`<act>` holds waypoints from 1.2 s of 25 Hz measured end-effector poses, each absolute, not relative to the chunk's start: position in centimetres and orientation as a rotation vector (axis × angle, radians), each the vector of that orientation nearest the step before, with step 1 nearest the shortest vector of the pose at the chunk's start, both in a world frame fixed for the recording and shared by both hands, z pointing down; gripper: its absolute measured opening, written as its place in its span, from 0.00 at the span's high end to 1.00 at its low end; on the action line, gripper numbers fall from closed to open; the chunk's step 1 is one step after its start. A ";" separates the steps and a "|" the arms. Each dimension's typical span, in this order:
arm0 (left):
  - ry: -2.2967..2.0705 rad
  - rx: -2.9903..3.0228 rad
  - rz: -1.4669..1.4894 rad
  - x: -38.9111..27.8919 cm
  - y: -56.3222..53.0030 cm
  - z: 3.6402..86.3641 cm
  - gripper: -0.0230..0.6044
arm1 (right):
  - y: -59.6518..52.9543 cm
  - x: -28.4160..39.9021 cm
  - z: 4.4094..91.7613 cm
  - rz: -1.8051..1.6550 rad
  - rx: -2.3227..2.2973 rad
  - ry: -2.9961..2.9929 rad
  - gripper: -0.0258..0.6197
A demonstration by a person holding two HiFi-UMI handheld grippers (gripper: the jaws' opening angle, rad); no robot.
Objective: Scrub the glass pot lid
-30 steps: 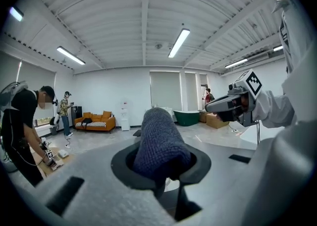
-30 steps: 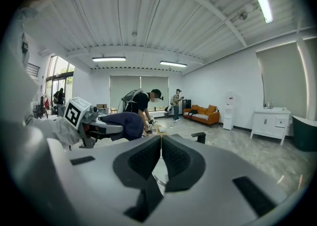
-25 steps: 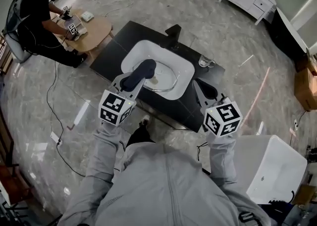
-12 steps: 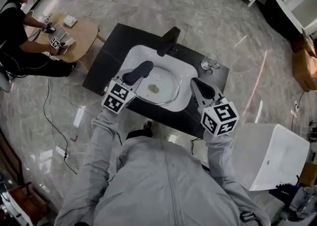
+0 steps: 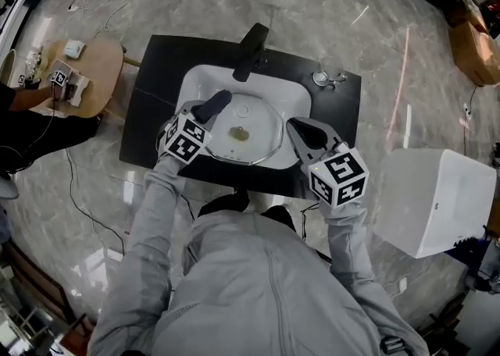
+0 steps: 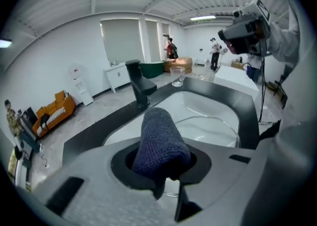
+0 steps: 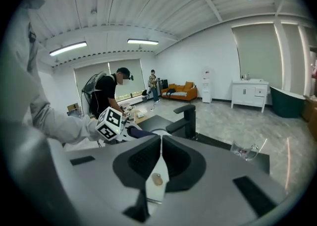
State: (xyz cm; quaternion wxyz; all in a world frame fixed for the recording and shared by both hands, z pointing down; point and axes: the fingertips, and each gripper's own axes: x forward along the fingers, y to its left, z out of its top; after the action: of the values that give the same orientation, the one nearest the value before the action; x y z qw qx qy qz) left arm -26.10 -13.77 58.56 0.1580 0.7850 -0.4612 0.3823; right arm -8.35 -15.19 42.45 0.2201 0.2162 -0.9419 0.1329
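The glass pot lid (image 5: 262, 126) lies flat in the white sink (image 5: 293, 97), with its brownish knob (image 5: 240, 134) at the middle. My left gripper (image 5: 216, 102) hangs over the sink's left side, shut on a rolled dark blue cloth (image 6: 161, 138); the lid's rim (image 6: 210, 120) shows just beyond it. My right gripper (image 5: 300, 133) is at the sink's right rim, jaws shut with nothing held. Through the slit under its jaws in the right gripper view (image 7: 160, 146) I see the knob (image 7: 157, 180).
A black faucet (image 5: 250, 51) stands at the sink's far edge on the black counter (image 5: 156, 97). A glass cup (image 5: 322, 77) sits at the back right. A white tub (image 5: 433, 198) stands on the floor to the right, a wooden side table (image 5: 90, 73) with a person to the left.
The head view has swung so the sink sits more centred. My right gripper has drawn slightly in toward the sink's right rim. The left gripper stays over the sink with the cloth.
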 end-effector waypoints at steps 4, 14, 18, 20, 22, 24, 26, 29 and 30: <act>-1.156 2.296 1.323 -26.6 -14.8 62.7 0.83 | -14.9 -8.8 44.0 0.422 0.645 -2.557 0.91; -0.904 2.285 1.573 -26.5 -17.3 70.4 0.83 | -15.0 -7.8 46.6 0.587 0.801 -2.494 0.91; -0.865 2.263 1.660 -26.2 -18.3 72.8 0.83 | -14.7 -7.2 48.2 0.644 0.837 -2.453 0.91; -0.857 2.251 1.688 -26.1 -18.7 73.9 0.83 | -14.6 -7.0 48.6 0.682 0.869 -2.442 0.91; -0.857 2.228 1.703 -26.1 -19.3 74.9 0.83 | -14.9 -7.0 48.5 0.704 0.911 -2.453 0.91; -0.871 2.202 1.652 -25.7 -19.7 75.8 0.83 | -15.2 -7.1 47.8 0.706 0.948 -2.484 0.91; -0.887 2.177 1.556 -24.9 -19.6 76.5 0.83 | -15.1 -6.9 47.1 0.689 0.971 -2.504 0.91; -0.907 2.172 1.537 -24.3 -19.7 77.3 0.83 | -15.0 -6.3 46.3 0.664 0.998 -2.514 0.91; -0.913 2.175 1.545 -24.1 -19.9 77.5 0.83 | -15.2 -6.1 46.0 0.670 1.012 -2.521 0.91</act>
State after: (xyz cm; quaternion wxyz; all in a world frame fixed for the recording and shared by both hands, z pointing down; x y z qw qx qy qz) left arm -24.10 -19.94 77.47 0.1601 0.7615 -0.3196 0.5407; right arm -6.07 -15.15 45.98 0.1708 0.3563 -0.8878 0.2359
